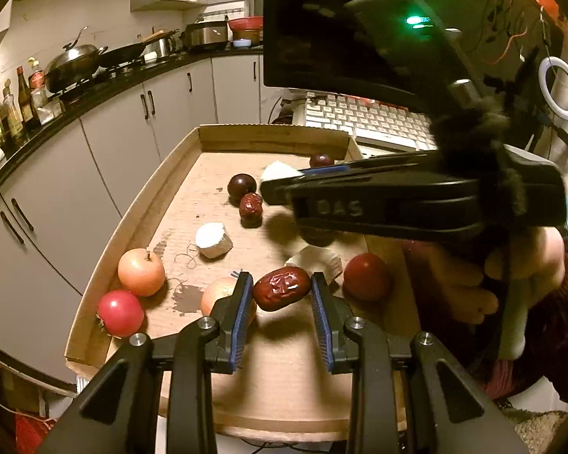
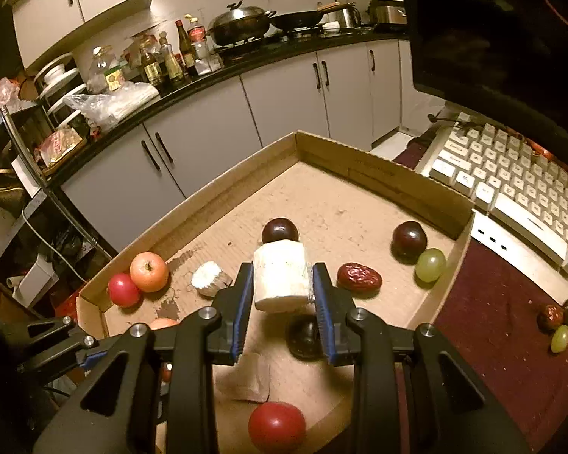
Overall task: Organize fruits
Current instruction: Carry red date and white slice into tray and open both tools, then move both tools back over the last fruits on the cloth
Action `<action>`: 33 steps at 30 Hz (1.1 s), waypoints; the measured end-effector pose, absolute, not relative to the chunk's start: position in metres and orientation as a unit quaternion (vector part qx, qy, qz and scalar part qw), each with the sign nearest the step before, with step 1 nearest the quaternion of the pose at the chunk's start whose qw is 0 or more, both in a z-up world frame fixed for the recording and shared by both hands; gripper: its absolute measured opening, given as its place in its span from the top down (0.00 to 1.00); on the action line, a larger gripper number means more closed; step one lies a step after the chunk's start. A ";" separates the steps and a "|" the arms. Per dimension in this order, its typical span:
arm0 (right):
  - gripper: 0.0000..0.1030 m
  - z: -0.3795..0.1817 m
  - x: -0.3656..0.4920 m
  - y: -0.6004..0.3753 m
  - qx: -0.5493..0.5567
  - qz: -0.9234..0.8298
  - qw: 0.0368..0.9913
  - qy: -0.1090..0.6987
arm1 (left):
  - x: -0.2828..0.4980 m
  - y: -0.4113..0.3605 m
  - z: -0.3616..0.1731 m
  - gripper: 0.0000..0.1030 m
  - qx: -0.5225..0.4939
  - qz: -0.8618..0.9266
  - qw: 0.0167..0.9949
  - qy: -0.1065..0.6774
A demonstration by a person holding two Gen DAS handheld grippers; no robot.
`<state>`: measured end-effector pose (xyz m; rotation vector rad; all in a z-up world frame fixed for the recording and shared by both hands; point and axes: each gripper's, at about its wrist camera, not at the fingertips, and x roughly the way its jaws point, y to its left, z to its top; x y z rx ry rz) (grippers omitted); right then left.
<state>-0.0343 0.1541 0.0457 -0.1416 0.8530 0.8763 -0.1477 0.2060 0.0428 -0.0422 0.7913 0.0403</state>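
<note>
**Both claws loaded above the fruit tray**

Here, the left claw (image 1: 282, 295) is closed on a wrinkled red date (image 1: 281, 293), lifted at lower centre of the left wrist view, its blue pads pressing the two ends. The right claw (image 2: 282, 283) grips a white cut chunk (image 2: 281, 275) by its flat sides, raised mid-frame in the right wrist view over the cardboard tray (image 2: 378, 174).

The date looks light, leathery and slightly yielding, so an end-to-end hold with mild pressure should do. The white chunk appears crumbly at its edges; squeezing harder could break it.

Loose in the tray, the dark plums (image 2: 409, 240) and green grape (image 2: 430, 264) at right look smooth and prone to roll, best taken across the widest part. The apples (image 2: 149, 271) at left seem firm.
</note>
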 end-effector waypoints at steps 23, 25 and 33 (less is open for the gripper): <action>0.56 0.048 -0.014 0.131 -0.042 0.429 0.795 0.427 | -0.143 0.196 0.045 0.47 -0.017 0.018 0.917 0.398; 0.55 0.055 -0.012 0.119 -0.022 0.425 0.803 0.417 | -0.143 0.198 0.048 0.45 -0.020 0.026 0.918 0.394; 0.55 0.079 0.013 0.042 0.034 0.382 0.835 0.394 | -0.137 0.185 0.056 0.45 -0.023 0.017 0.923 0.385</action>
